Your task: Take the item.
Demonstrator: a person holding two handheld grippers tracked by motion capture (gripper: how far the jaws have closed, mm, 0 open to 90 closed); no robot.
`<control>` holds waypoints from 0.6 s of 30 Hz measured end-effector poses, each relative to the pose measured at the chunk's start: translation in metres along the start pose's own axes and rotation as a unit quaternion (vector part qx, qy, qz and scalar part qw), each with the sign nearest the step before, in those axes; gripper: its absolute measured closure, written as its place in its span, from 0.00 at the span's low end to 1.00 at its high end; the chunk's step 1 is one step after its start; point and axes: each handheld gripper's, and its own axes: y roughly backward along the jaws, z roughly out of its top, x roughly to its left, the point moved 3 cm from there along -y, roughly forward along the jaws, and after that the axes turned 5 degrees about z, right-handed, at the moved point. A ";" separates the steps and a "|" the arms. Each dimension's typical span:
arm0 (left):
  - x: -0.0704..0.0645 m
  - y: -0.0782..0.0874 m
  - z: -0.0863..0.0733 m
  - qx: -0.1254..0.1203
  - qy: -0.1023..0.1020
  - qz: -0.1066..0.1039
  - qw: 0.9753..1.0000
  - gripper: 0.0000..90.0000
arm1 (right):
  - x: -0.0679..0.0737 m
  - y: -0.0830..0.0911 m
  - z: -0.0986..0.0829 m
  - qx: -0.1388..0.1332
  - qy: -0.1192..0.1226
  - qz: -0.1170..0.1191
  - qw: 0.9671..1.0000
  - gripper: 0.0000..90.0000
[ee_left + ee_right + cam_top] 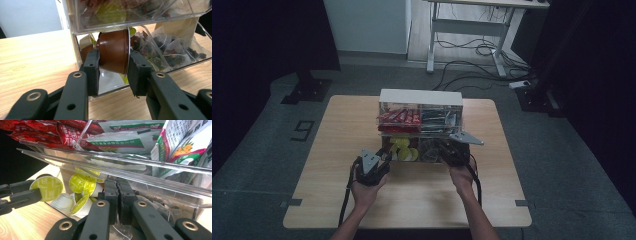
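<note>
on the wooden table (337, 150) in the high view stands a clear two-level organizer (421, 125), with red sachets (399, 117) in its upper level and yellow-lidded capsules (404, 149) in the lower one. the left gripper (384, 159) is at the front left corner of the lower level, and the right gripper (447, 149) is at the front right part of it; each is held by one hand. in the left gripper view, the left gripper (113, 66) is clenched on a brown coffee capsule (113, 51), just in front of the open lower compartment; pyramid tea bags (172, 47) lie in the compartment beside it. in the right gripper view, the right gripper (116, 197) has its jaws pressed together at the clear front edge of the lower level; i cannot tell if something thin is between them. to the left, the brown coffee capsule (47, 187) shows its yellow-green lid, held by the left gripper (32, 192) near the other capsules (82, 187).
</note>
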 end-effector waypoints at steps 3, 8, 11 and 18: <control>0.003 0.002 0.000 -0.002 0.003 0.003 1.000 0.72 | 0.000 0.000 0.000 0.000 0.000 0.000 1.000 0.96; 0.009 0.008 0.000 -0.005 0.004 0.008 1.000 0.72 | 0.000 0.000 0.000 0.000 0.000 0.000 1.000 0.96; 0.012 0.011 -0.002 -0.005 0.005 0.010 1.000 0.72 | 0.000 0.000 0.000 0.000 0.000 0.000 1.000 0.96; 0.016 0.013 -0.003 -0.003 0.006 0.012 1.000 0.72 | 0.000 0.000 0.000 0.001 0.000 -0.001 1.000 0.96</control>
